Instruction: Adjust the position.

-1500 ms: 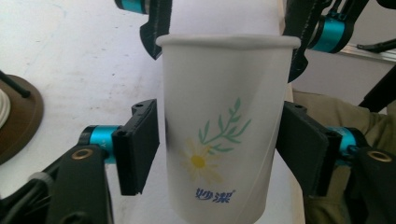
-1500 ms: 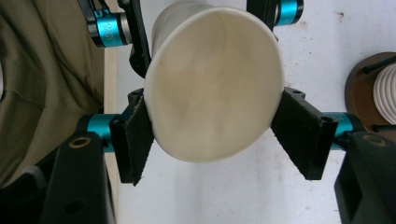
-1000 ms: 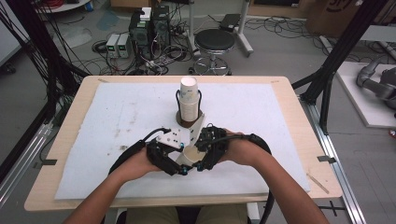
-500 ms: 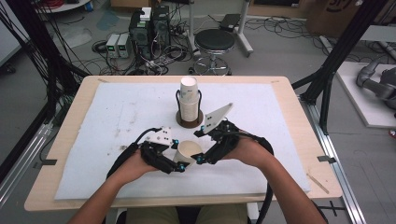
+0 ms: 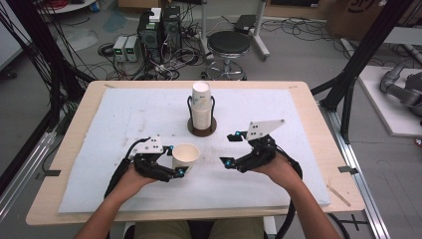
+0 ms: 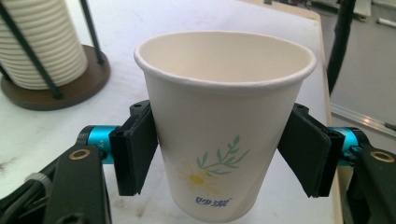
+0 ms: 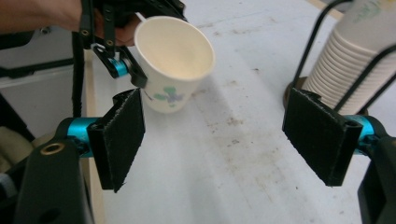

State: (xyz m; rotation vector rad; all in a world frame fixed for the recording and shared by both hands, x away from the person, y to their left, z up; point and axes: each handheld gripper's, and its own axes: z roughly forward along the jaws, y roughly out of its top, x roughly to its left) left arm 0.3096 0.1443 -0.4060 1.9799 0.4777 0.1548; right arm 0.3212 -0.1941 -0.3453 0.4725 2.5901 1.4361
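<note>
A white paper cup with a rolled rim and a printed daisy with green leaves (image 6: 219, 126) stands upright between the two black jaws of the left gripper (image 5: 175, 159), near the front of the table, left of centre. Blue characters run under the flower, too small to read. The left pad lies against the cup's wall; the right pad stands just off it. These jaws have just been opening, the cup between them. The left hand (image 5: 130, 178) holds its gripper low and level, pointing right.

The right gripper (image 5: 228, 149), well apart to the right, points left; its jaws stand wide with nothing between them.

Behind, a stack of ribbed white paper cups (image 5: 201, 107) sits in a black wire holder on a round brown base (image 5: 202, 130). A stained white mat (image 5: 124, 119) covers the pale wooden table (image 5: 318, 124).
</note>
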